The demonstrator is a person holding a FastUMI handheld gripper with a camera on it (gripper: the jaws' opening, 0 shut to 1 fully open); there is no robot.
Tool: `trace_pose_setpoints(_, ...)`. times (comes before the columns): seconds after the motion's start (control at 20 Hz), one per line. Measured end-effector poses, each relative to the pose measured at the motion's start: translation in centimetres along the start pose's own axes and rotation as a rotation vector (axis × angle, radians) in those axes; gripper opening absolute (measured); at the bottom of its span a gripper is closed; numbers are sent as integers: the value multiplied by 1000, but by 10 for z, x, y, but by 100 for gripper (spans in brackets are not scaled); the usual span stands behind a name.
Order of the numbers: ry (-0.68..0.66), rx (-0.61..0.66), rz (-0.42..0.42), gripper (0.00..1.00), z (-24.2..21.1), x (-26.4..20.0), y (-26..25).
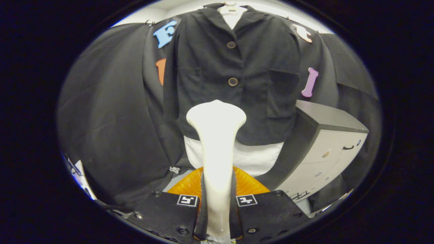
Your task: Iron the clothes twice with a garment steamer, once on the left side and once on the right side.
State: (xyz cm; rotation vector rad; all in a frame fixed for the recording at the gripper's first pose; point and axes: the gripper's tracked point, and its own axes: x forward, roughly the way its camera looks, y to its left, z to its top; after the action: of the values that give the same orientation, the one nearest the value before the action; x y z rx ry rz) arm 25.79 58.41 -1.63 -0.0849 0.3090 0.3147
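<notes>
Fingers of the hand-held gripper clench the white garment steamer, its head upright just ahead, before the dark jacket hanging beyond.

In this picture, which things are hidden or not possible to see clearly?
- Gripper view: the steamer, clamped between the gripper fingers, shows its back; its steam face points away at the jacket.
- The steamer head covers the jacket's lower middle front.
- The hanger top is cut off by the picture edge.
- The orange object just beyond the fingers is mostly covered by them and the steamer.
- Marks on the cabinet drawers are too small.
</notes>
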Motion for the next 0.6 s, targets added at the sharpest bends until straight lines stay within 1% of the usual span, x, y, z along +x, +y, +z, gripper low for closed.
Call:
trace_pose_setpoints(0.25, -99, 43, 13, 28, 3, -59, -75)
trace_pose_setpoints(0.3, -114, 51, 7, 28, 1, -71, -92)
trace_pose_setpoints(0.35, -126, 55, 0, 28, -3, -92, -116)
trace_pose_setpoints(0.6, -178, 91, -59, 28, -29, -150, -214)
